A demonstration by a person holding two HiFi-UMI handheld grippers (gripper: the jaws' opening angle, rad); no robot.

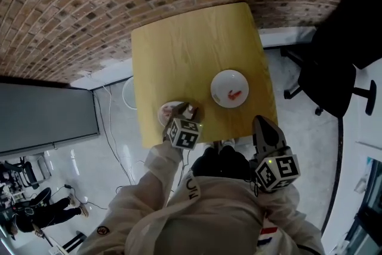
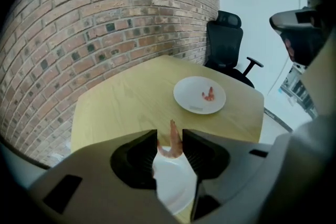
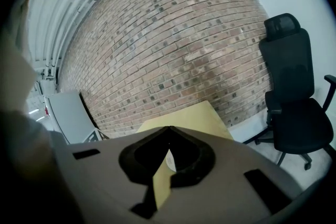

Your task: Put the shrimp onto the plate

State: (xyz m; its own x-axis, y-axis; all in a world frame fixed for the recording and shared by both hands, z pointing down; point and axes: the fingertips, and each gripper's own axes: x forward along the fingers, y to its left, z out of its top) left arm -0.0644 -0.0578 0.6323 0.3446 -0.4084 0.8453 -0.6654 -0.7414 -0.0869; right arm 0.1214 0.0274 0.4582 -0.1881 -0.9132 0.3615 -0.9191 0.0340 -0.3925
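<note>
Grips a pink shrimp in the left gripper, jaws partway apart and pressed against its 2 sides, tail tip poking up past the jaws. Hangs over a small white dish at the near edge of a yellow wooden table; clear of the dish or brushing it, impossible to tell. Shows a 2nd shrimp lying near the middle of a large white plate, farther across the table to the right and well apart from the dish. Holds the right gripper with both jaw tips touching and nothing between them, aimed across the table toward a brick wall. From the head view, places that gripper by the table's near right corner, nearer the large white plate than the dish. Includes 1 black office chair right of the table, beside the wall. Wears cream sleeves on both arms, with a square-marker cube on each gripper.
</note>
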